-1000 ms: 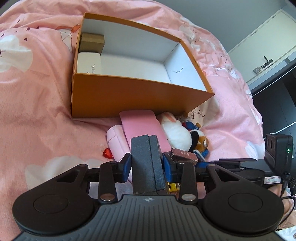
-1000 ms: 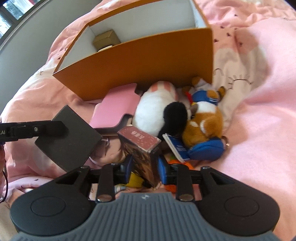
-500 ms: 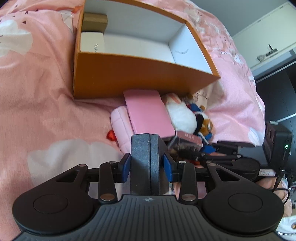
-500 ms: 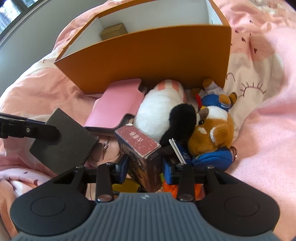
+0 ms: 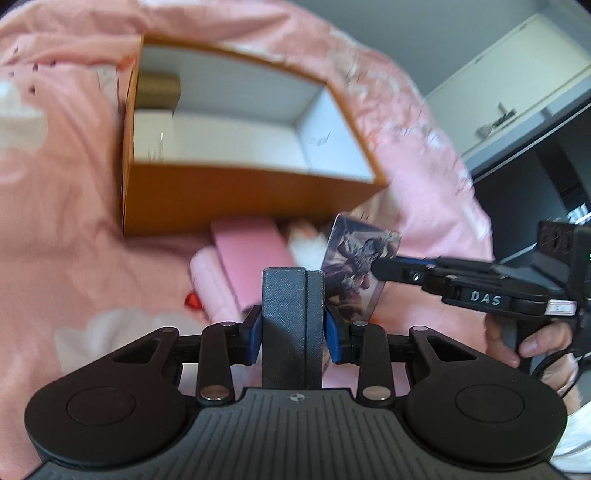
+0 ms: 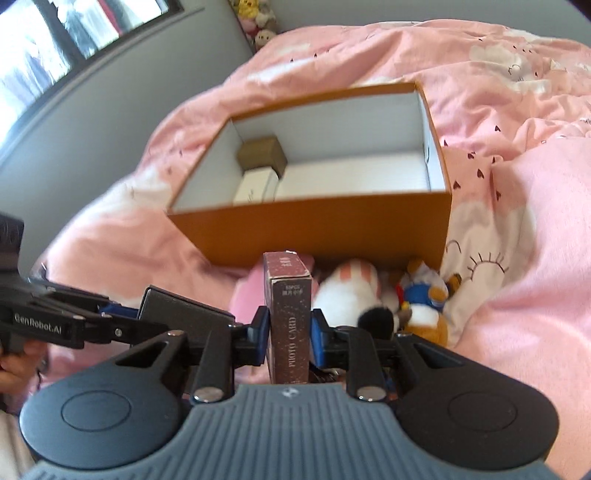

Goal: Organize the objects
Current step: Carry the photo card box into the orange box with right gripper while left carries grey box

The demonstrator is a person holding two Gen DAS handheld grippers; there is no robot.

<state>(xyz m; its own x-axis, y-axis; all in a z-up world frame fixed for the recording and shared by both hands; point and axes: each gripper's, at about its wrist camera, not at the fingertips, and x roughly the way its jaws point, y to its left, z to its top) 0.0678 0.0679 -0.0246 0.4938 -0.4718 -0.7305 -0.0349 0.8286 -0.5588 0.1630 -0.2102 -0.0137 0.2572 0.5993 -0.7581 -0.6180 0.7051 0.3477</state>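
Matt cardboard box [image 6: 314,229], textured dark case [image 5: 291,314], soft pink cloth bedding [image 6: 517,221]

Setting: a bedroom in a home. You are working over a bed covered by a pink duvet [image 6: 517,221] printed with white clouds and small dark hearts. On it you have an orange box [image 6: 317,229], plush toys [image 6: 369,299] and a pink case [image 5: 247,258]. More plush toys [image 6: 258,22] sit on a ledge against the grey wall [image 6: 92,122], beside a window [image 6: 55,40]. On the other side you see a white cabinet [image 5: 517,85] and dark furniture [image 5: 535,184] next to it.
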